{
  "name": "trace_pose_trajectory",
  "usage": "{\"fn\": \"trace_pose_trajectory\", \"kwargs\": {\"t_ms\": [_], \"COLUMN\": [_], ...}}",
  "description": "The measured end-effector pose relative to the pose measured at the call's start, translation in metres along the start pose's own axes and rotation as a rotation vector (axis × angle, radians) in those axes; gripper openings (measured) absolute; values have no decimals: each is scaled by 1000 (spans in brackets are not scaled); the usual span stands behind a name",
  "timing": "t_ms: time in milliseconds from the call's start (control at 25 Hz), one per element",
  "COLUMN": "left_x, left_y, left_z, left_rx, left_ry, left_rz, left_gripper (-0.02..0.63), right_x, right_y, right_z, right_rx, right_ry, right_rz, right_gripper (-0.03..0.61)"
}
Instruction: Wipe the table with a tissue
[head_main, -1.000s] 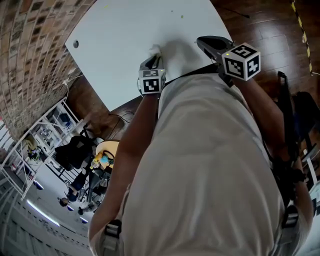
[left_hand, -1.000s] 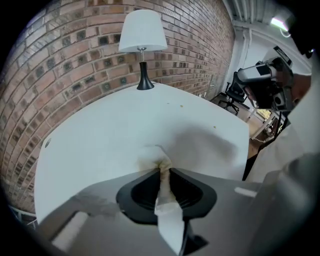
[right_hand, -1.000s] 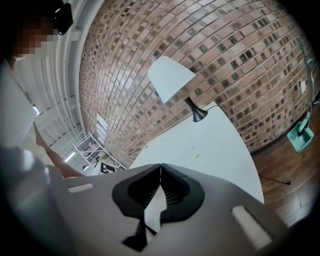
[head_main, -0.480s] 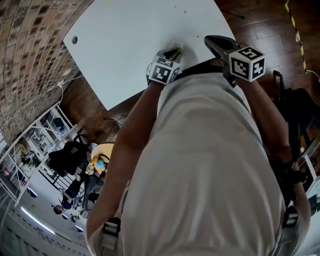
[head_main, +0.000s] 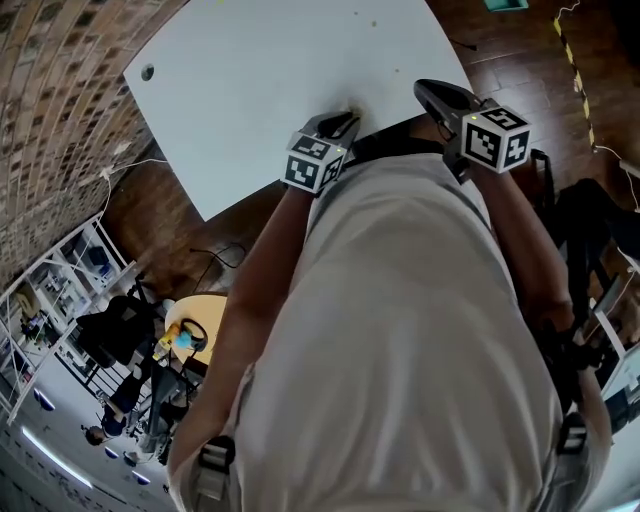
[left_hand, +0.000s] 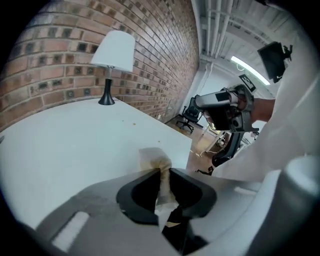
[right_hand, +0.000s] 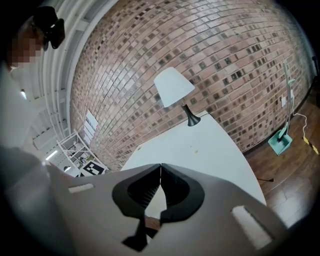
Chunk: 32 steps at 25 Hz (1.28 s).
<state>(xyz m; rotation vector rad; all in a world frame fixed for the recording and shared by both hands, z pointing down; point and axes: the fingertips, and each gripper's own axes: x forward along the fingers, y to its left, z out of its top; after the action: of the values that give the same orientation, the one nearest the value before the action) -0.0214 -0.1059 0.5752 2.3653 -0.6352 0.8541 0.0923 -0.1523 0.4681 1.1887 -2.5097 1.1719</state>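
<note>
Left claw (left_hand: 164, 174): pinching a crumpled tissue (left_hand: 154, 159), wad protruding past the tips at the near edge of the white table (left_hand: 70, 145), so paper, not claw, meets the surface. Right claw (right_hand: 160, 182): pressed together, empty, held aside, apparently to stay clear of the wiping.

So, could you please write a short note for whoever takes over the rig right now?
Left gripper: shut on the tissue, at the near edge of the white table.
Right gripper: shut, empty, at the same edge.
Done: the tissue is in hand; how much has been wiped can't be told.
Left: a few specks lie towards the lamp; wipe there.
</note>
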Motion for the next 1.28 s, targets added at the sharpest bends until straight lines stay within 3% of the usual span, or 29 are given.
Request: {"fn": "trace_pose_trajectory", "kwargs": {"t_ms": [200, 280, 440, 560, 840, 960, 1280], "left_x": [-38, -57, -88, -97, -72, -66, -25], "left_y": [32, 54, 102, 128, 131, 129, 126], "left_z": [-24, -37, -63, -76, -76, -68, -19], "left_rx": [-109, -140, -201, -208, -237, -264, -303], "left_ry": [-70, -88, -63, -11, 55, 69, 38], "left_rz": [115, 204, 427, 519, 513, 550, 579], "left_gripper": [67, 67, 67, 67, 69, 69, 69], "right_x": [-2, 1, -2, -5, -9, -14, -40], "right_y": [18, 27, 33, 31, 18, 9, -35], "right_z": [-13, -18, -25, -29, -21, -21, 0], "right_rx": [-5, -9, -10, 16, 33, 33, 28], "right_ry": [0, -6, -25, -34, -50, -29, 9], "right_rz": [-9, -11, -19, -22, -20, -16, -17], "right_gripper": [8, 8, 8, 8, 8, 8, 8]}}
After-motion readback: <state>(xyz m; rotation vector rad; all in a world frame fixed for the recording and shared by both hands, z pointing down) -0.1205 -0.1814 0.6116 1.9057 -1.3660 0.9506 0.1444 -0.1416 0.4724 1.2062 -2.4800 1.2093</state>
